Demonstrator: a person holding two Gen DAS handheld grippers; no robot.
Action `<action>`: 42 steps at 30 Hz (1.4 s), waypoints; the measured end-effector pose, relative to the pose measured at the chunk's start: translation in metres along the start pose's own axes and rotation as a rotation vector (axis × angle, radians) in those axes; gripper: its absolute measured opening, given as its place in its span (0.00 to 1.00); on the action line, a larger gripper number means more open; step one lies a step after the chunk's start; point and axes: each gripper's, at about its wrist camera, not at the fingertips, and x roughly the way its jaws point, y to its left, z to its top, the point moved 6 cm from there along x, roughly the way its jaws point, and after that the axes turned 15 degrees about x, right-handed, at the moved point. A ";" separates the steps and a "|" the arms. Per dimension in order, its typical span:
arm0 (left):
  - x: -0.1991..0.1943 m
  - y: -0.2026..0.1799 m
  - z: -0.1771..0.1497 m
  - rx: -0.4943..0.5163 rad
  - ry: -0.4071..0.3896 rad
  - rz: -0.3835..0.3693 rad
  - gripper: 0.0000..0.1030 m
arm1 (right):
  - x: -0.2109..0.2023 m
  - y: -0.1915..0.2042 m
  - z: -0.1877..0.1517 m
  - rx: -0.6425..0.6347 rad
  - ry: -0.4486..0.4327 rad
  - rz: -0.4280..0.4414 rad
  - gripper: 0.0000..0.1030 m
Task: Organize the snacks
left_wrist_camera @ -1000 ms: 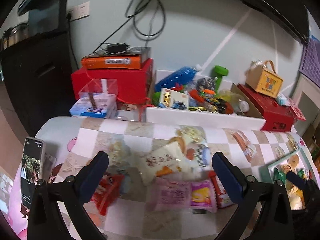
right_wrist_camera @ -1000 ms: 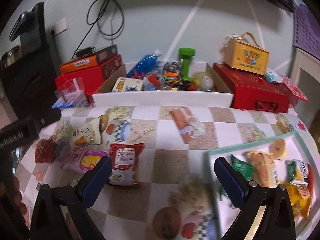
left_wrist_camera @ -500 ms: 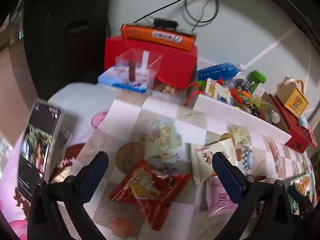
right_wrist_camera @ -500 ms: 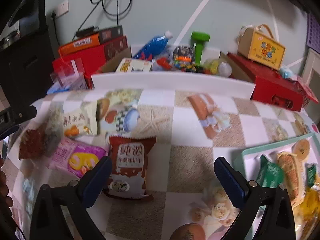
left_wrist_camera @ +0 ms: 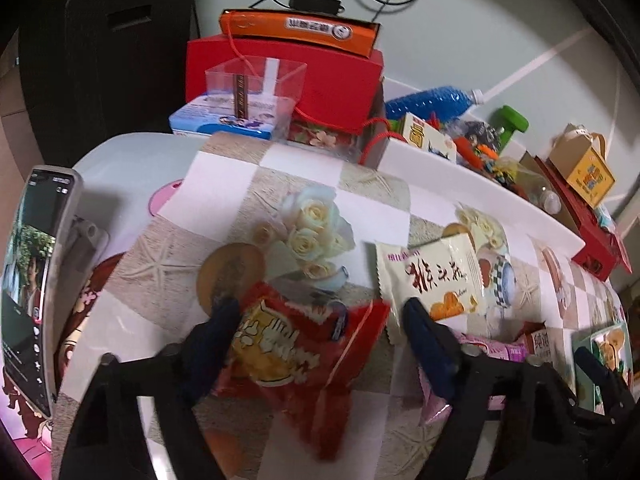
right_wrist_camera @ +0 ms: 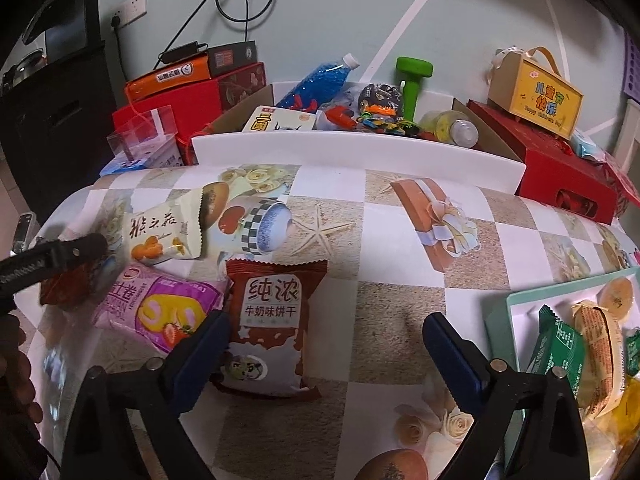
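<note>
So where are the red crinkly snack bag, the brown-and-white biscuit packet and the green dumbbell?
Red crinkly snack bag [left_wrist_camera: 296, 356], left wrist view, on its yellow printed front.
Brown-and-white biscuit packet [right_wrist_camera: 270, 316], right wrist view, on its middle label.
Green dumbbell [right_wrist_camera: 412, 80], right wrist view, on its handle.

The red snack bag [left_wrist_camera: 296, 364] smears with blur at its lower end, the pink packet [left_wrist_camera: 480, 354] hides behind the left claw [left_wrist_camera: 320, 344], and the tray [right_wrist_camera: 500, 316] runs off-frame.

Red-and-yellow snack bag [left_wrist_camera: 296, 352], brown-and-white biscuit packet [right_wrist_camera: 268, 320], beige-and-white checked tablecloth [right_wrist_camera: 400, 248], blue fingers [right_wrist_camera: 452, 352].
</note>
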 end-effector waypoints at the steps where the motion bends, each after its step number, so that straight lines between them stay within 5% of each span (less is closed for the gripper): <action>1: 0.001 -0.001 0.000 0.001 0.004 -0.004 0.71 | 0.000 0.001 0.000 -0.002 0.001 0.002 0.95; 9: 0.005 -0.007 -0.002 0.023 0.012 -0.019 0.58 | 0.003 0.010 -0.006 -0.044 0.016 0.014 0.93; 15: 0.007 -0.007 -0.001 0.026 0.011 -0.023 0.54 | 0.004 0.011 -0.007 -0.040 0.018 0.029 0.80; 23: 0.007 -0.010 0.000 0.036 0.003 -0.021 0.53 | 0.008 0.016 -0.012 -0.050 0.048 0.063 0.43; 42: -0.010 -0.027 0.012 0.073 -0.052 -0.046 0.52 | -0.009 0.012 -0.005 -0.026 0.013 0.092 0.41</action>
